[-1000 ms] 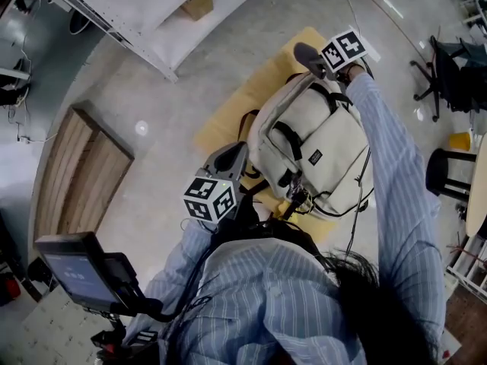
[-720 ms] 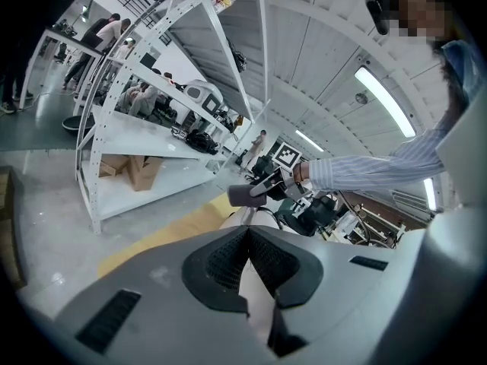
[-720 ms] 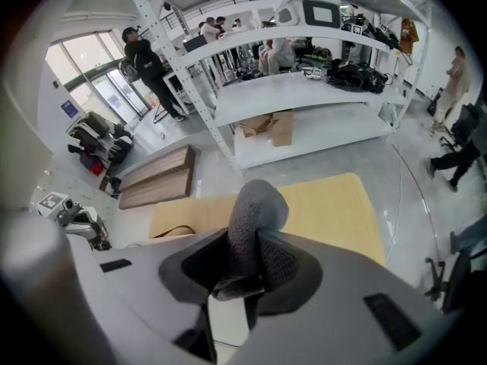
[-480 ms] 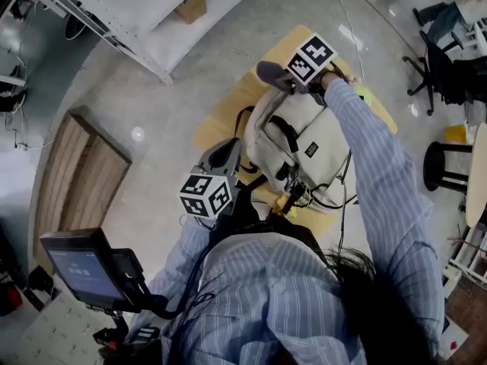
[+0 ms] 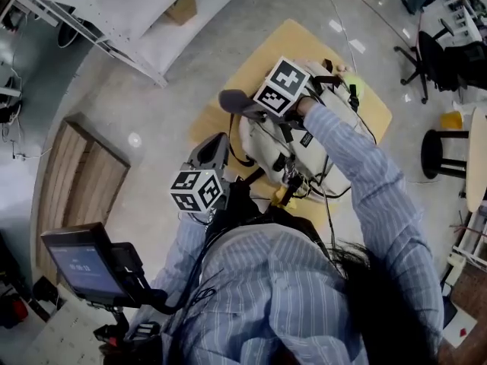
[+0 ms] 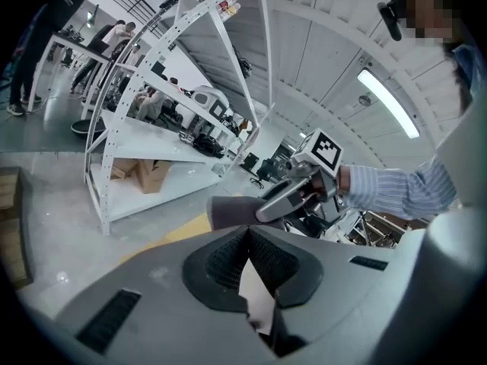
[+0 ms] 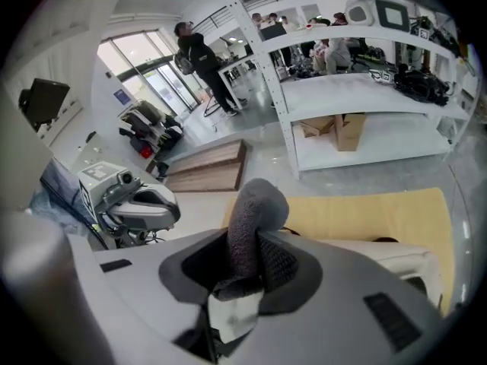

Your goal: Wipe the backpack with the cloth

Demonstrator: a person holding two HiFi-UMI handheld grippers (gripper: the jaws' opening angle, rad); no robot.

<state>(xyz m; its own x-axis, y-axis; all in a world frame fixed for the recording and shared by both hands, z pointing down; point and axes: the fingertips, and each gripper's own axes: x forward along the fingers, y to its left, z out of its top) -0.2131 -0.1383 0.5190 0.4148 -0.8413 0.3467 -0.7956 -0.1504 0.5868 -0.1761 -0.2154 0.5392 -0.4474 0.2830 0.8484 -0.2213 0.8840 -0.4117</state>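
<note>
My right tongs [image 5: 255, 105] are clamped on the grey cloth [image 5: 230, 99], which stands up in a fold between the pads and hangs just past the left edge of the cream backpack [image 5: 257, 144]. The backpack lies on the yellow worktop [image 5: 251, 59], set toward its near side, so a bare strip of board shows along the far and left edges. My left tongs [image 5: 215, 144] are closed with nothing between them. They hover by the worktop's near-left corner, just beside the backpack, though I cannot tell if they touch it. A band of grey floor separates the worktop from the white shelving rack [image 5: 114, 17] and the wooden platform [image 5: 80, 169] on my left. A black stool [image 5: 441, 154] stands near the right edge.
</note>
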